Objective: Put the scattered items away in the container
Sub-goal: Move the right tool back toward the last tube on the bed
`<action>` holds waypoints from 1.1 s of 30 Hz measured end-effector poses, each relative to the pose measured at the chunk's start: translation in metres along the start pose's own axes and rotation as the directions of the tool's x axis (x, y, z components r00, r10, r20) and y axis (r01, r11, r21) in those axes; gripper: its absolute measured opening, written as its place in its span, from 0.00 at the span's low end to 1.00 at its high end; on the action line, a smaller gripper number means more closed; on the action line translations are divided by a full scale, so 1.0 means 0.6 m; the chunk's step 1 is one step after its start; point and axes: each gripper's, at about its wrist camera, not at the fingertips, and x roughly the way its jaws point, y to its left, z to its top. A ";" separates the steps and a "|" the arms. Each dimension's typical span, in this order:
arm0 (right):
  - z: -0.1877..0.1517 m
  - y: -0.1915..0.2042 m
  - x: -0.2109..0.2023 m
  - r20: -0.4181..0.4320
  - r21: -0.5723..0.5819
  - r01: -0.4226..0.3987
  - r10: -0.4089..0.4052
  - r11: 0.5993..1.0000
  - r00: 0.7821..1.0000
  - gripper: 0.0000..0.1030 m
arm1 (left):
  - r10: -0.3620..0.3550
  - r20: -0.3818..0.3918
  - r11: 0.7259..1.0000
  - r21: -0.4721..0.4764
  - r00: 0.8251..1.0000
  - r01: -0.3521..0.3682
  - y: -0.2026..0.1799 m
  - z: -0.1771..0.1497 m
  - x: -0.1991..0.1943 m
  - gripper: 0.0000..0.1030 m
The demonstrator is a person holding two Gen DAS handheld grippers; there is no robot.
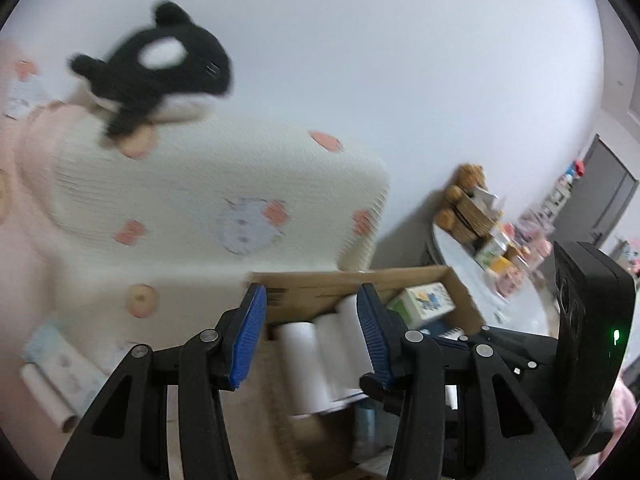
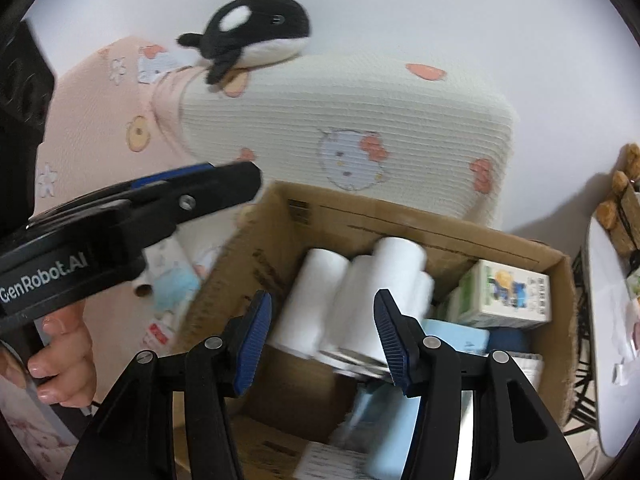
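An open cardboard box (image 2: 404,216) stands on the bed in front of a cream pillow. Inside it lie white paper rolls (image 2: 352,284), a green and white carton (image 2: 504,296) and pale blue packs (image 2: 456,336). My right gripper (image 2: 324,332) is open and empty just above the rolls. My left gripper (image 1: 310,332) is open and empty over the box's (image 1: 360,280) left side, with the rolls (image 1: 316,352) showing between its fingers. It also shows in the right wrist view (image 2: 224,188), held by a hand. A paper roll (image 1: 44,396) and a printed pack (image 1: 64,364) lie on the bed left of the box.
A black and white orca plush (image 2: 256,28) lies on top of the cream pillow (image 2: 360,128). A pink patterned pillow (image 2: 100,112) is to its left. At the right stands a white round table (image 1: 492,280) with boxes and a brown teddy bear (image 1: 464,192).
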 end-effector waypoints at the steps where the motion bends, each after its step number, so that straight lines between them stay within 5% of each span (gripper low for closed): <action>1: 0.000 0.004 0.000 0.003 0.003 -0.005 0.005 1.000 1.000 0.49 | 0.004 0.008 1.000 -0.004 1.000 -0.004 0.008 -0.001 -0.009 0.49; 8: 0.028 0.076 -0.021 0.051 0.003 -0.061 0.061 0.998 0.997 0.49 | 0.103 0.012 0.992 -0.079 0.995 -0.102 0.087 0.001 -0.066 0.41; 17: 0.107 0.188 -0.042 0.168 -0.116 -0.069 0.088 0.991 0.982 0.57 | 0.244 0.131 0.953 -0.215 0.961 -0.213 0.191 0.001 -0.176 0.41; 20: 0.088 0.203 -0.027 0.245 -0.043 -0.111 0.118 0.993 0.962 0.57 | 0.286 0.113 0.937 -0.241 0.951 -0.253 0.219 -0.008 -0.182 0.41; 25: 0.048 0.227 0.031 0.213 0.013 -0.200 0.192 0.980 0.958 0.57 | 0.299 0.091 0.930 -0.252 0.950 -0.269 0.250 -0.031 -0.185 0.41; 33: 0.006 0.274 0.086 0.247 -0.034 -0.270 0.270 0.962 0.931 0.57 | 0.262 0.071 0.897 -0.386 0.962 -0.216 0.321 -0.073 -0.186 0.43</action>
